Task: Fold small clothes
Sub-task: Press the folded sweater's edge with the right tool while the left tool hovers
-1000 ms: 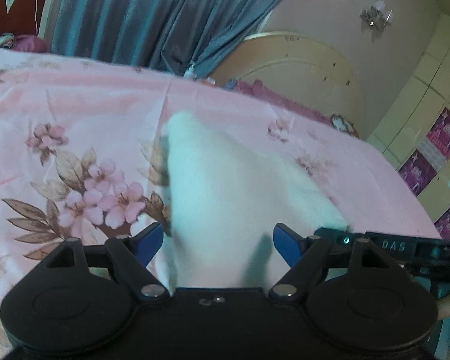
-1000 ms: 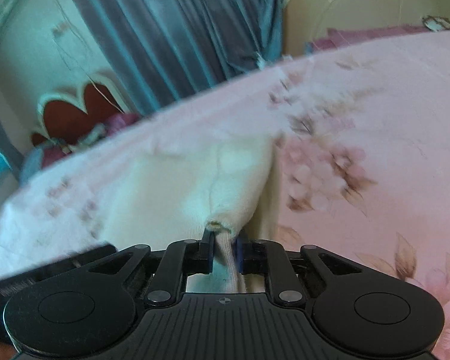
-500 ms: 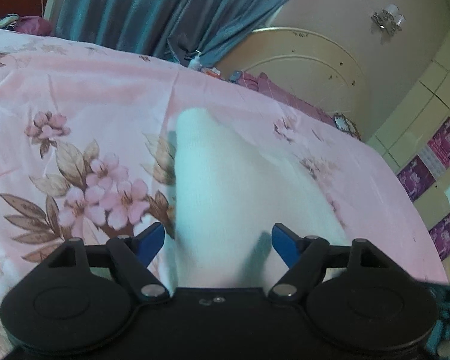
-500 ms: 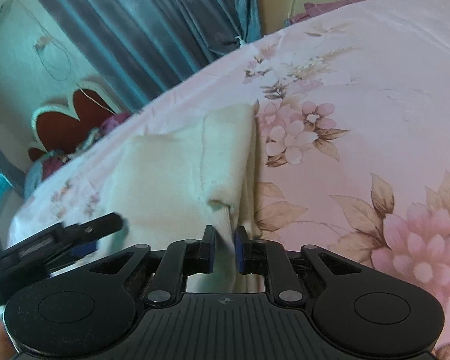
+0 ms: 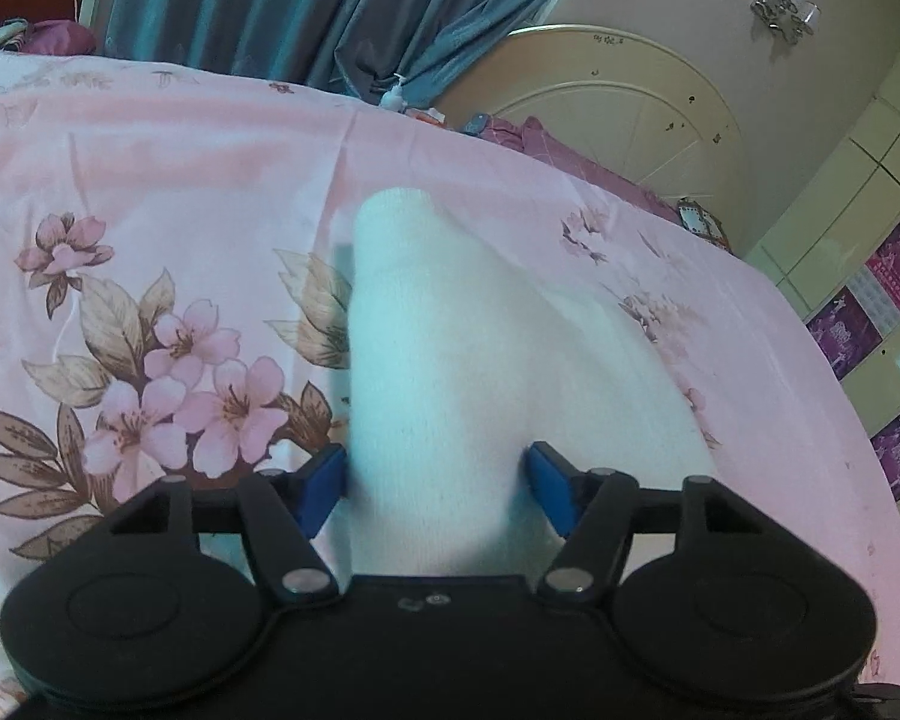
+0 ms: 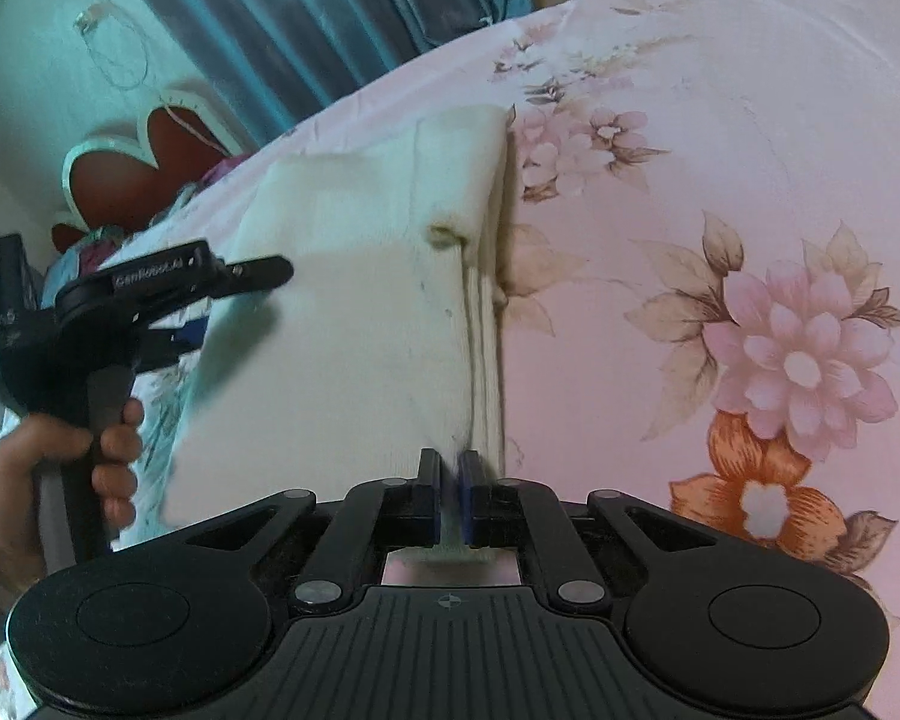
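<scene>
Two grippers at work on one white garment (image 6: pixel 342 324), spread flat on the pink floral bedsheet (image 6: pixel 720 150). Right gripper (image 6: pixel 449 495) pinched nearly closed on the cloth's near edge, lower centre of its frame, beside the folded seam running away up-frame. Left gripper (image 5: pixel 435 480) spread wide, straddling the garment's near end, gripping nothing. Long axis pointing away from both tools toward upper centre. Likely next: carry the pinched edge forward along that axis; right hand nearer.
</scene>
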Demonstrator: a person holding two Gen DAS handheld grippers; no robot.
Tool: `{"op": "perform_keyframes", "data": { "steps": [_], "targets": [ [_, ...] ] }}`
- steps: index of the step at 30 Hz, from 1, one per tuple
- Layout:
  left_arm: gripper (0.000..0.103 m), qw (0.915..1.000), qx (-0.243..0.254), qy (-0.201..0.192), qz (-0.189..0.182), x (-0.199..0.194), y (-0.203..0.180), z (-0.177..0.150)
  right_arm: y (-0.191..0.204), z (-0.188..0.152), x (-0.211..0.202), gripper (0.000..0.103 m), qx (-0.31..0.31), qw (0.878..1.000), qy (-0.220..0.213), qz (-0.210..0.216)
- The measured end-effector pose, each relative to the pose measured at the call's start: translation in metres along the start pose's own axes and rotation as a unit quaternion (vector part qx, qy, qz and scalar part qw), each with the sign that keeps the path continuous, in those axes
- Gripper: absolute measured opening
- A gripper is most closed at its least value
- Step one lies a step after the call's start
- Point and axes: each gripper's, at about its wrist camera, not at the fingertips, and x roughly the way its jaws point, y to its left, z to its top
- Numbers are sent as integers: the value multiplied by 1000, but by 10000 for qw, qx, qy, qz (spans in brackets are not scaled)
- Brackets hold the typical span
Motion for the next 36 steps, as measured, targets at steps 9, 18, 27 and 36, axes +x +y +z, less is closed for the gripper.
{"op": "perform_keyframes", "data": {
  "steps": [9, 18, 27, 36],
  "targets": [
    [67, 9992, 292, -149, 227, -9, -12, 18, 7, 27, -20, 19, -248, 9972, -706, -71],
    [67, 9976, 537, 14, 447, -1, -23, 17, 28, 73, 3, 43, -478, 9910, -1162, -458],
    [65, 9964, 711, 141, 434, 3, -21, 14, 14, 102, 44, 43, -124, 9942, -917, -547],
    [64, 9987, 421, 102, 256, 3, -12, 34, 6, 116, 52, 26, 58, 9949, -969, -287]
  ]
}}
